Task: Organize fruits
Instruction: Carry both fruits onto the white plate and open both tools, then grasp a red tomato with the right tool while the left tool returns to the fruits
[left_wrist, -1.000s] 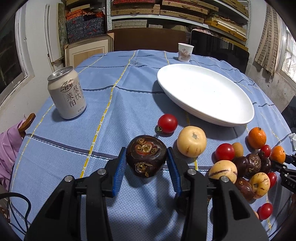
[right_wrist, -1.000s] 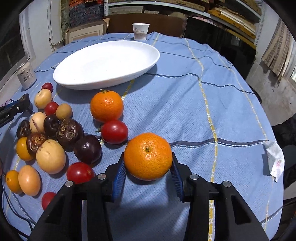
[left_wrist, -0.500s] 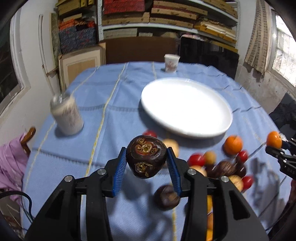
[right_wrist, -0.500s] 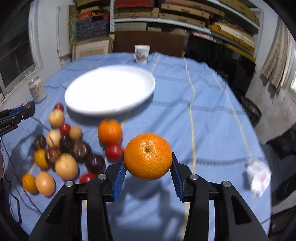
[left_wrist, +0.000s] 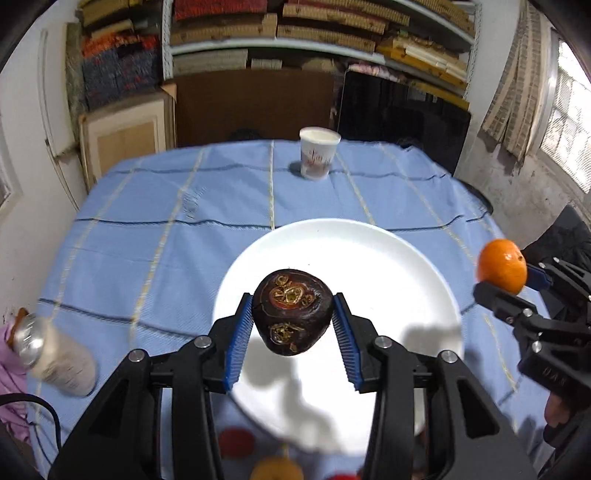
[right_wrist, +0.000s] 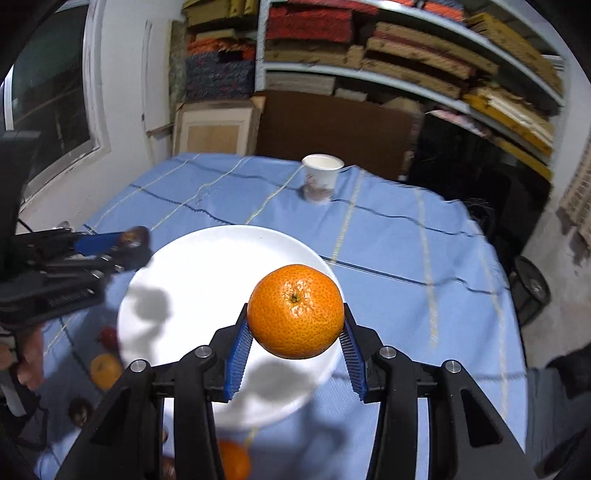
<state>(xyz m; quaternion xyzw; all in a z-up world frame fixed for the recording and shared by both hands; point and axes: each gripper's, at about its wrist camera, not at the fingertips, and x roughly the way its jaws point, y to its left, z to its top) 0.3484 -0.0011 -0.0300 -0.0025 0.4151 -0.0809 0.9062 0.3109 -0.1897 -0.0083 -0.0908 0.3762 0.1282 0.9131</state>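
My left gripper (left_wrist: 293, 321) is shut on a dark purple passion fruit (left_wrist: 291, 311) and holds it in the air over the white plate (left_wrist: 388, 273). My right gripper (right_wrist: 295, 332) is shut on an orange mandarin (right_wrist: 295, 311) above the plate's right side (right_wrist: 207, 266). The mandarin also shows at the right of the left wrist view (left_wrist: 502, 266). The left gripper with its fruit shows at the left of the right wrist view (right_wrist: 129, 240). The plate holds no fruit; only shadows lie on it.
A paper cup (left_wrist: 318, 152) stands at the table's far side. A drink can (left_wrist: 51, 354) stands at the left. Several loose fruits lie near the plate's near edge, among them a mandarin (right_wrist: 105, 370) and a tomato (left_wrist: 236, 441). Shelves and boxes stand behind the table.
Both grippers have risen from the table and moved forward over the plate, each still holding its fruit. The loose fruit pile has dropped to the bottom of both views.
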